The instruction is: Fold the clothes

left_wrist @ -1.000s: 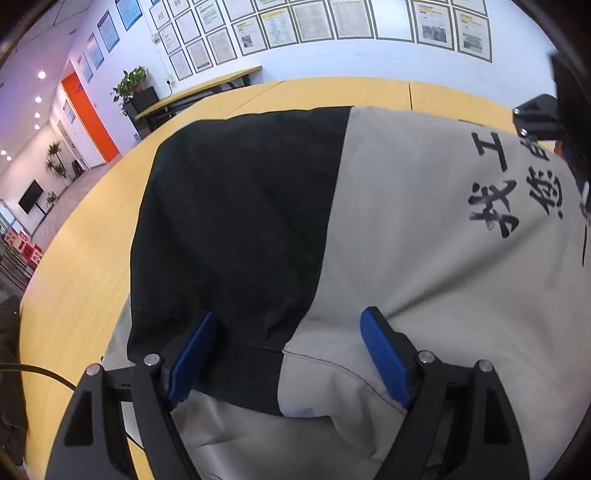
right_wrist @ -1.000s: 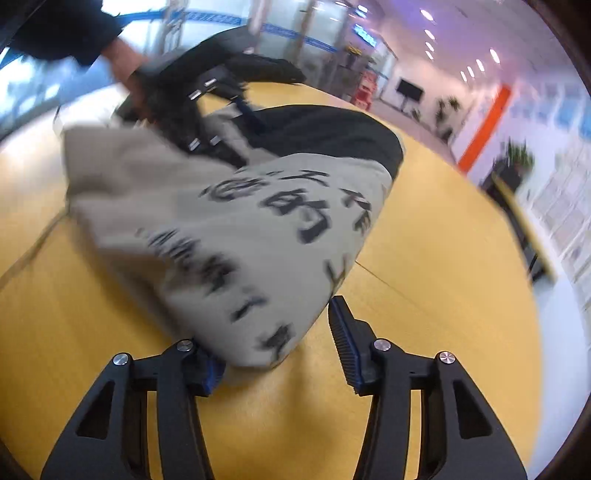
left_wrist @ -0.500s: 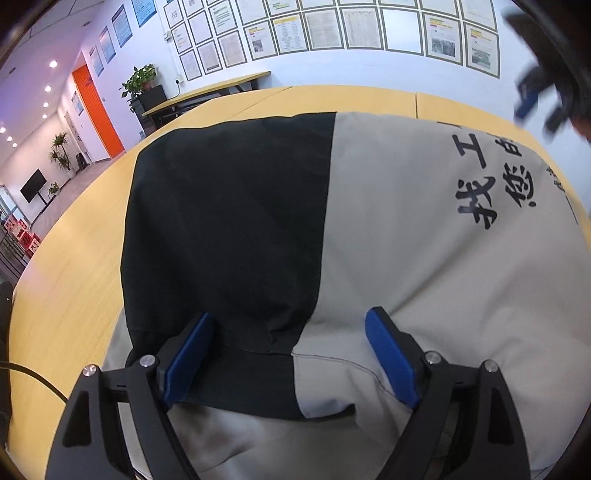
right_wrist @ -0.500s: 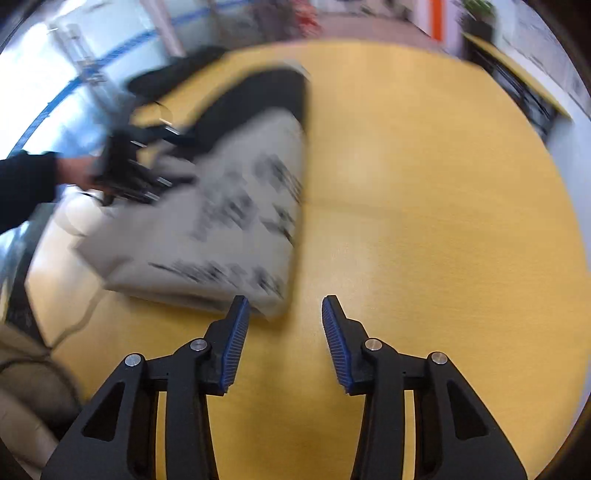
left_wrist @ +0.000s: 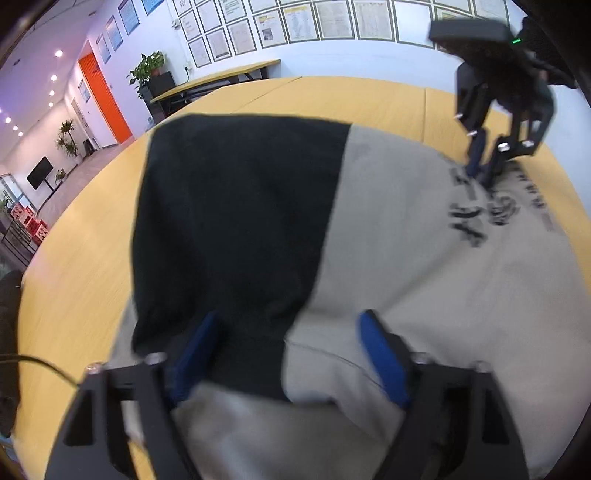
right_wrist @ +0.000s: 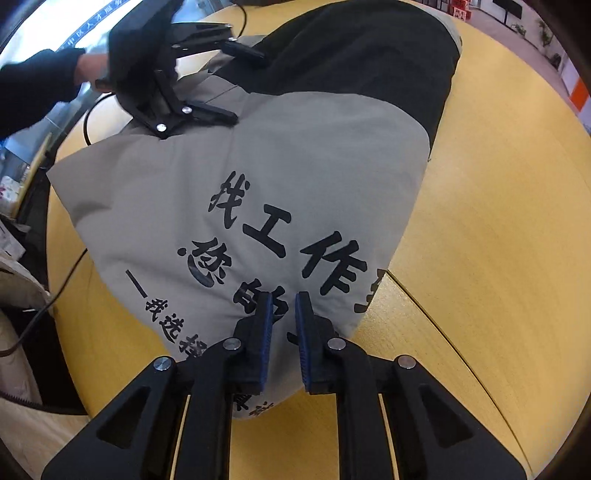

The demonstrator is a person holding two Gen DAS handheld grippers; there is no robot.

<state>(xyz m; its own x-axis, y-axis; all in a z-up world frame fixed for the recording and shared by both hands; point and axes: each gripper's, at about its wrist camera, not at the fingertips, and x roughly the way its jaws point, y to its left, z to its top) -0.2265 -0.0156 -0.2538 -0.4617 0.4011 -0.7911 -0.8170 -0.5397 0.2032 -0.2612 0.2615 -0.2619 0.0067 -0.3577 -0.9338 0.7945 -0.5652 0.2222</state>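
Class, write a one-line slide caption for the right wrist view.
Right gripper, fingers nearly closed, over the printed grey-and-black garment on a yellow table; left gripper opposite.

Obstacle: folded jacket (right_wrist: 295, 155) covered the table's (right_wrist: 498, 221) middle.
Free room: bare tabletop lay right of it.

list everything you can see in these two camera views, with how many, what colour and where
Jacket: one, grey with a black panel and black printed characters, folded on the table.
Table: one, yellow wood, under the jacket.
Framed sheets: many, white, on the far wall.
Door: one, orange, far left.
Potted plant: one, green, by the wall.
Left gripper: one, black with blue pads, open over the jacket's near edge.
Right gripper: one, black with blue pads, nearly closed at the printed end.
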